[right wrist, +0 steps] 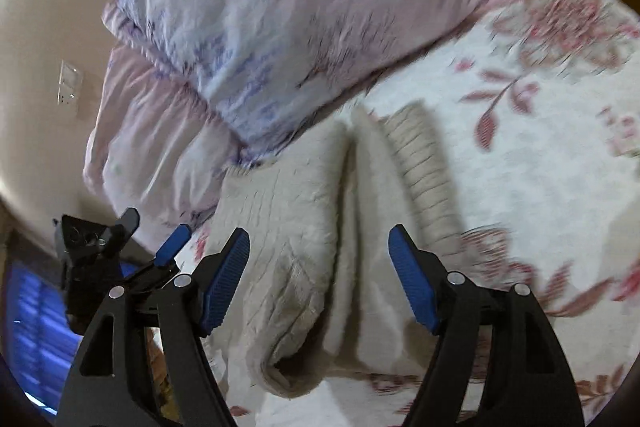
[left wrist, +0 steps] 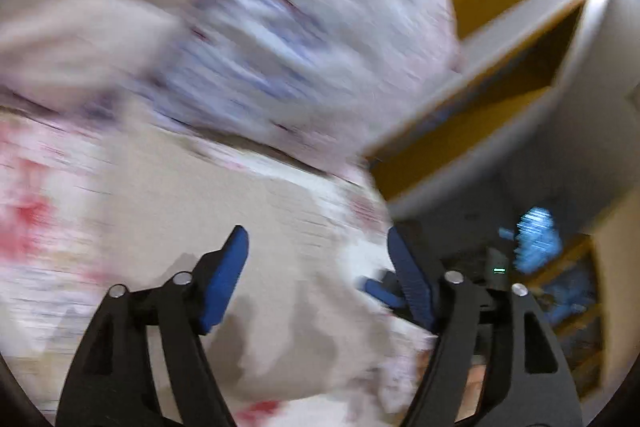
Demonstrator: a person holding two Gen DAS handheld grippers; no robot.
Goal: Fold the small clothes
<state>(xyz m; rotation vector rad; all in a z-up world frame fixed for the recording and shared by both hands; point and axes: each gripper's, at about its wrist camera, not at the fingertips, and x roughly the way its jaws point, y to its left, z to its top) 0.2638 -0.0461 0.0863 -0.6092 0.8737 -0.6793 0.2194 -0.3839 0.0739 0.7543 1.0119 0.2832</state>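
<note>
The beige knit garment (right wrist: 316,227) is lying already doubled lengthwise on the floral bedspread (right wrist: 540,155), at twelve o'clock from the right gripper (right wrist: 319,277), so folding seems partly done. Both the right and left gripper (left wrist: 318,277) are gaping wide, holding nothing; a crosswise fold likely remains.

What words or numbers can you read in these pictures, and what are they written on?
None: no words, numbers or labels can be read in either view.
The pillow has purple marks, too blurred to tell if they are letters or only pattern.
The bedsheet shows only red flowers and leaves.
The beige knitted garment shows no tag.
The left wrist view is smeared by motion.
</note>
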